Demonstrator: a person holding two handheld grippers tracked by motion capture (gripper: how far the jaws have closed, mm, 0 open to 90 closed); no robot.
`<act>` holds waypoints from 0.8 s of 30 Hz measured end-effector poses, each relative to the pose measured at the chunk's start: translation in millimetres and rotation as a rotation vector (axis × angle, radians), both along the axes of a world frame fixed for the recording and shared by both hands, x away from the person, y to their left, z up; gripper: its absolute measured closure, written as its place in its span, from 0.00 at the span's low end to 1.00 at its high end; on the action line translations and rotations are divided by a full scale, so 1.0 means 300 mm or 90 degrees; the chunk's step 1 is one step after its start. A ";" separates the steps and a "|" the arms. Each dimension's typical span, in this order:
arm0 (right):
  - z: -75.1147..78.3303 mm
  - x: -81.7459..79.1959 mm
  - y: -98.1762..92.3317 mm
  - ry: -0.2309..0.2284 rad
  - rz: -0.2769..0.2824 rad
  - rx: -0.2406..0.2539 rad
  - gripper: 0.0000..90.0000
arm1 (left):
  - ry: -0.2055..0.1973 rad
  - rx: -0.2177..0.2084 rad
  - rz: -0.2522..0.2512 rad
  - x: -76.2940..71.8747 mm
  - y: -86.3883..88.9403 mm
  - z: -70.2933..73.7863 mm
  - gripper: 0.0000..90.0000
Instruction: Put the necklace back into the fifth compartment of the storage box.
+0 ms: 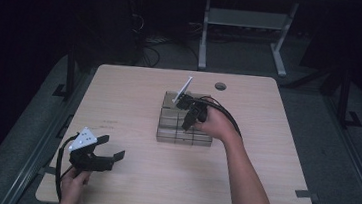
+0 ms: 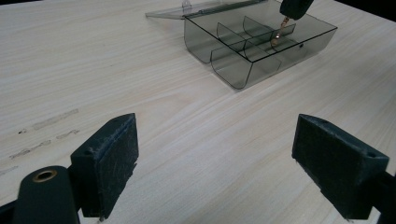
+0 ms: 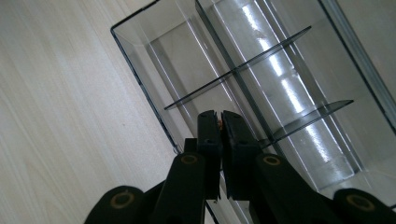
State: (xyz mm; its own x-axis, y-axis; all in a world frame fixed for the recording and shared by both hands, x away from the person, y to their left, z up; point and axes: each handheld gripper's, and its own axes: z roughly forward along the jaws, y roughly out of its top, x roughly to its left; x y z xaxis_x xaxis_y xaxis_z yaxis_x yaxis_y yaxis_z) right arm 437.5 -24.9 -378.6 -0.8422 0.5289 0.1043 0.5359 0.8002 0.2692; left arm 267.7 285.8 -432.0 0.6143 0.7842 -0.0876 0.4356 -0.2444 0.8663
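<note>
one clear box [image 1: 185, 127], two grippers [image 1: 114, 148] [image 1: 186, 126]

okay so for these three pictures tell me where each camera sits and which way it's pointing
High view: above the person's side, looking forward and down on the table; both forearms, left gripper and right gripper.
Left gripper view: on the left gripper, jaws open, looking low across to the clear divided box.
Right gripper view: on the right gripper, shut on a small brass-coloured piece, looking down into the box.
All share the box.

left gripper [image 1: 114, 148]: black body, grey three-cornered plate, black cable
right gripper [image 3: 219, 122]: black jaws, brass-coloured pivot rings
pads [image 2: 109, 158]: black, scuffed
forearms: no sleeves
</note>
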 end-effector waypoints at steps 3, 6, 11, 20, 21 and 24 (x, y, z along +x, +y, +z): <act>-0.021 0.005 0.000 0.009 -0.006 0.003 0.95 | -0.002 0.002 -0.003 -0.001 -0.003 -0.001 0.16; -0.046 0.010 -0.005 0.017 -0.010 0.002 0.95 | 0.000 0.002 -0.003 -0.002 -0.005 -0.001 0.16; -0.061 0.014 -0.015 0.017 -0.015 0.007 0.95 | 0.003 0.003 -0.003 0.001 -0.006 -0.002 0.16; -0.094 0.024 -0.022 0.030 -0.025 0.005 0.95 | 0.004 0.000 -0.001 0.001 -0.002 -0.001 0.16; -0.098 0.024 -0.022 0.028 -0.025 0.002 0.95 | 0.003 -0.002 0.000 0.001 -0.002 -0.001 0.16; -0.104 0.026 -0.022 0.030 -0.027 0.002 0.95 | 0.004 0.001 -0.001 0.000 -0.002 -0.001 0.16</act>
State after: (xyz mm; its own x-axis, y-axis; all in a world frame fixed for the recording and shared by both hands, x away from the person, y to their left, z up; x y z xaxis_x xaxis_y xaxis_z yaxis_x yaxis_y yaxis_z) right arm 445.3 -31.6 -409.7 -0.8128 0.5643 0.1446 0.5819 0.7755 0.2447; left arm 267.8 285.1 -432.4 0.6148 0.7834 -0.0907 0.4405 -0.2458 0.8634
